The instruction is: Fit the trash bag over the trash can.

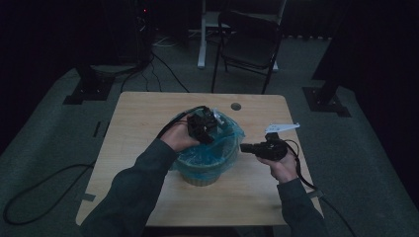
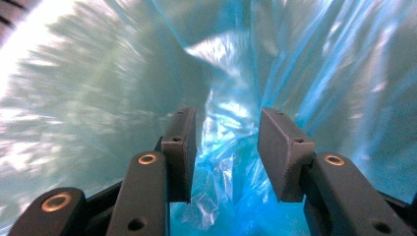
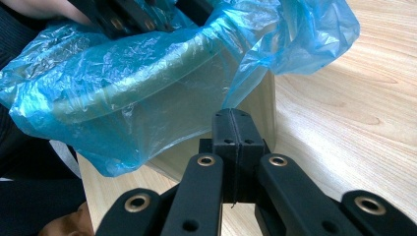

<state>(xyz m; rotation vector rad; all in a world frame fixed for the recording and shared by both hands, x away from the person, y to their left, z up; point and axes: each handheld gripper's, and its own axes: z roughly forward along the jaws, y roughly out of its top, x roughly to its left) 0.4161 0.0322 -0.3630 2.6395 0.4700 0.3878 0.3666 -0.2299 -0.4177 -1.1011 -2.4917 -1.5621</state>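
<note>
With the left gripper (image 1: pixel 203 127) apart inside the crinkly blue plastic liner bag (image 3: pixel 123 93), the right gripper (image 3: pixel 237 129), clamped on its hem, should tug gently down the round beige bin (image 1: pixel 200 177).

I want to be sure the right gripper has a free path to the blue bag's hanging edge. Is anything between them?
Nothing visible. The right gripper is shut just in front of the bag, where the plastic hangs over the bin. Whether its tips pinch the film, I cannot tell. The left gripper is open, down inside the bag.
</note>
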